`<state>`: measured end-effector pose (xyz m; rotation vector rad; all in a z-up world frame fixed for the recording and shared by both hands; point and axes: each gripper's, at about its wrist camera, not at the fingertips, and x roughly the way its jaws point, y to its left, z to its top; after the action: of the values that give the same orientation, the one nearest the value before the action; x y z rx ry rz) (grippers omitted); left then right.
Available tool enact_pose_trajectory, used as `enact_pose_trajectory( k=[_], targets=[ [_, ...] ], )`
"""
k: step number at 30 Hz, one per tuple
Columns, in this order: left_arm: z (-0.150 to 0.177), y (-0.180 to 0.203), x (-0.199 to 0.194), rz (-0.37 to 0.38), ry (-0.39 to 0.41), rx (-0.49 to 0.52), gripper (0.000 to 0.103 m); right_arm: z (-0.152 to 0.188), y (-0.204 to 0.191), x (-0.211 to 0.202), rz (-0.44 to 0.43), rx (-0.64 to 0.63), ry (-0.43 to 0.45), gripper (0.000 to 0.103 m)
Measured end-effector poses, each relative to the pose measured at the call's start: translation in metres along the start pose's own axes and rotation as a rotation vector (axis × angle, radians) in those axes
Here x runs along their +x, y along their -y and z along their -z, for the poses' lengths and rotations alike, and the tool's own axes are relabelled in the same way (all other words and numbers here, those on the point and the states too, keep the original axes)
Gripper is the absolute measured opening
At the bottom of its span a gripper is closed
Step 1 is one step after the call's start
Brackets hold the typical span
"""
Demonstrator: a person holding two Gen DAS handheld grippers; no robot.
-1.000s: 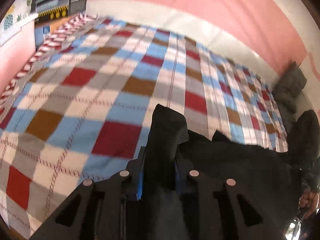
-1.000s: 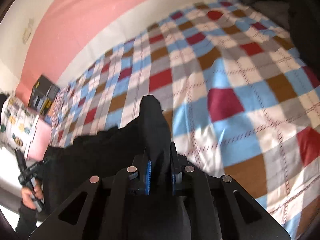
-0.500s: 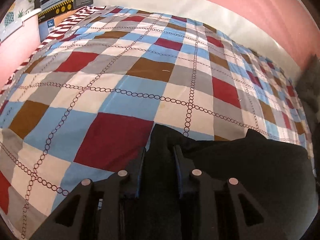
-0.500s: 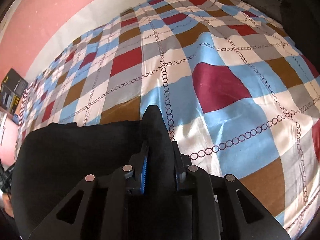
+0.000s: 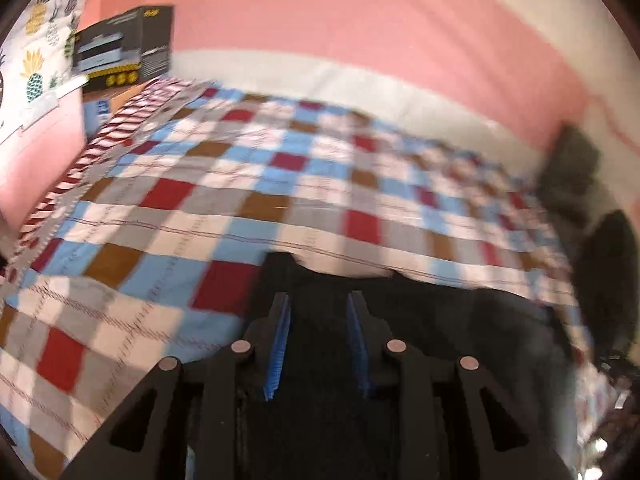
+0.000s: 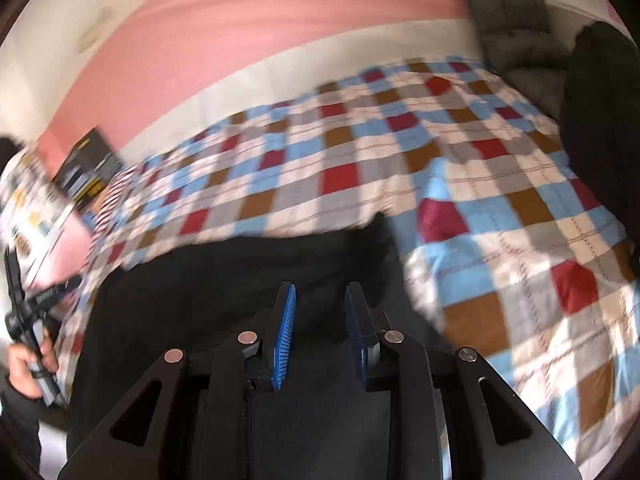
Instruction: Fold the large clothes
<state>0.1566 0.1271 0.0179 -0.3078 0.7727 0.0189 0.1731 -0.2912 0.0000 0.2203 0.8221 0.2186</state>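
Observation:
A large black garment (image 5: pixel 440 320) lies spread on the checked bedspread (image 5: pixel 240 184) at the near edge of the bed. My left gripper (image 5: pixel 318 300) is open above the garment's left corner, with nothing between its blue pads (image 5: pixel 282 332). The garment also shows in the right wrist view (image 6: pixel 224 280). My right gripper (image 6: pixel 320 294) is open above the garment's right corner, with its blue pads (image 6: pixel 286 328) apart and empty. Both views are motion-blurred.
A pink and white wall (image 5: pixel 360 40) runs behind the bed. A dark box (image 5: pixel 120 48) stands at the far left corner. Dark grey cushions (image 6: pixel 512 12) and a dark bundle (image 6: pixel 600 120) lie at the bed's right end.
Both grippers have opened and let go of the garment's corners. Both have lifted and drawn back from the bed, and the garment now lies flat.

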Motion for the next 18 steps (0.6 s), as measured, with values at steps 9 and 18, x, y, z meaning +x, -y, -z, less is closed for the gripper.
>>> enact_pose_trajectory(
  k=[9,18],
  targets=[
    [0.088,0.062,0.010,0.082,-0.142,0.096,0.039,0.075,-0.064,0.026,-0.042,-0.095,-0.036,0.026],
    [0.089,0.053,0.048,0.003,-0.142,0.070,0.039,0.077,-0.002,0.067,0.066,0.039,0.005,0.000]
  ],
)
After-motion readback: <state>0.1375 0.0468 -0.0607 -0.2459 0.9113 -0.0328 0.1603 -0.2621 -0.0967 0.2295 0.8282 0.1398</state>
